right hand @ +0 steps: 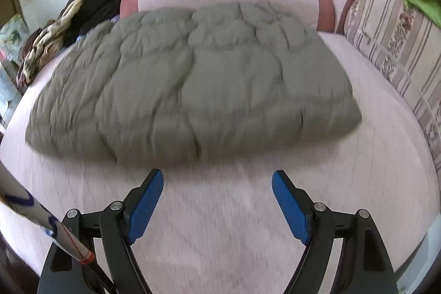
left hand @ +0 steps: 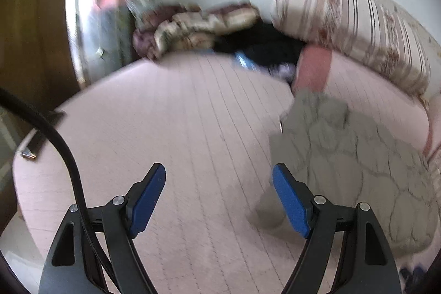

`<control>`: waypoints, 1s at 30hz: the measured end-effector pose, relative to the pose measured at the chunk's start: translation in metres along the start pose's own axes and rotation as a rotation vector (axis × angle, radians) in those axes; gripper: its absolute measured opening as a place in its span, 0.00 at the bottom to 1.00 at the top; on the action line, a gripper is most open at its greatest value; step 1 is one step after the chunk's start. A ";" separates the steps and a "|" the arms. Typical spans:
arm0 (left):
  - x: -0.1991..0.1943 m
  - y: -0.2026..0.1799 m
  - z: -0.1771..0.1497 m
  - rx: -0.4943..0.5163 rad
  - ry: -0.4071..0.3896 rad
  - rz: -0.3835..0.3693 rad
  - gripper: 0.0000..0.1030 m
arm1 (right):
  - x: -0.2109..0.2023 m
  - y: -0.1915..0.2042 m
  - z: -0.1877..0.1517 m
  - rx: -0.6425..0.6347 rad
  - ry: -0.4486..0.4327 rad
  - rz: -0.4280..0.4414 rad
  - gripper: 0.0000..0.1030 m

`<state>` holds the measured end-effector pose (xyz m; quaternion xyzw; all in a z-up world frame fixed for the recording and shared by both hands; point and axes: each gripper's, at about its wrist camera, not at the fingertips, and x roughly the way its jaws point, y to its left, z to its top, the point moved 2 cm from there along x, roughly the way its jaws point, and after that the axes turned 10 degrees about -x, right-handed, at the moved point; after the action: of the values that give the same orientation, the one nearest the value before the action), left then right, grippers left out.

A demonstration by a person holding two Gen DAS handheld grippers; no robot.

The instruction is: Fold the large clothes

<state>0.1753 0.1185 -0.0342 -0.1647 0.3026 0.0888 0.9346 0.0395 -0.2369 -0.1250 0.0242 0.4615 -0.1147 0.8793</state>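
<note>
quilted grey garment [right hand: 193, 79] lies folded on pink bed [right hand: 220, 225], 12 o'clock of right gripper [right hand: 217, 200] | left gripper [left hand: 219, 194] and right both spread, empty | risk: puffy padding (springy) may unfold itself.

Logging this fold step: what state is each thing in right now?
Grey quilted garment: folded into a compact bundle, lying flat on the pink bed cover, not held.
Left tongs: open, empty.
Right tongs: open, empty, short of the garment.
</note>
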 end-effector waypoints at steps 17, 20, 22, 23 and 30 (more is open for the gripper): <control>-0.163 -0.016 -0.056 0.285 -0.180 0.014 0.88 | -0.070 -0.034 -0.080 0.119 -0.065 0.020 0.82; -0.193 -0.017 -0.060 0.275 -0.216 0.012 0.90 | -0.083 -0.029 -0.086 0.110 -0.096 0.029 0.82; -0.209 -0.014 -0.059 0.240 -0.226 -0.028 0.92 | -0.090 -0.027 -0.089 0.114 -0.111 0.043 0.82; -0.219 -0.013 -0.057 0.214 -0.233 -0.062 0.92 | -0.092 -0.026 -0.091 0.116 -0.117 0.051 0.82; -0.244 -0.019 -0.062 0.205 -0.206 -0.172 0.96 | -0.113 -0.018 -0.101 0.091 -0.170 0.048 0.82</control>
<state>-0.0481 0.0621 0.0687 -0.0836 0.1975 -0.0065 0.9767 -0.1081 -0.2195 -0.0892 0.0654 0.3788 -0.1159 0.9158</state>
